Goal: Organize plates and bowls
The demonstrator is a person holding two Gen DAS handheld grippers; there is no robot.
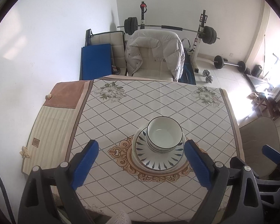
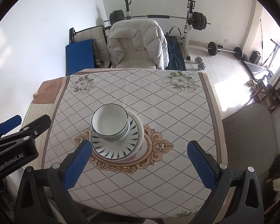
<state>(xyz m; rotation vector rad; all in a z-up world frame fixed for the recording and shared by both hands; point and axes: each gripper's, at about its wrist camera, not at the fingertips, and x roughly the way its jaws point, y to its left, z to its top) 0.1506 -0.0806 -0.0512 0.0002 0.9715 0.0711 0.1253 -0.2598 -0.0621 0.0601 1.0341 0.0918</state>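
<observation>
Blue-padded left gripper (image 1: 141,150) gapes wide, holding nothing; blue-padded right gripper (image 2: 139,151) likewise wide and empty; stacked white bowls (image 1: 164,137) sit on blue-petalled plates (image 1: 156,156) upon the diamond-patterned tablecloth (image 1: 121,112).

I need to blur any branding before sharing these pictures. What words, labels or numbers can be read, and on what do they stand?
"GenRobot.AI": on the black body of the left gripper, seen in the right wrist view.
Brown patch on the striped cloth: too small to read.
Tag on the white jacket: blurred.
Lettering on the bench pad: too small to read.
Bowls and plates: no text.
</observation>
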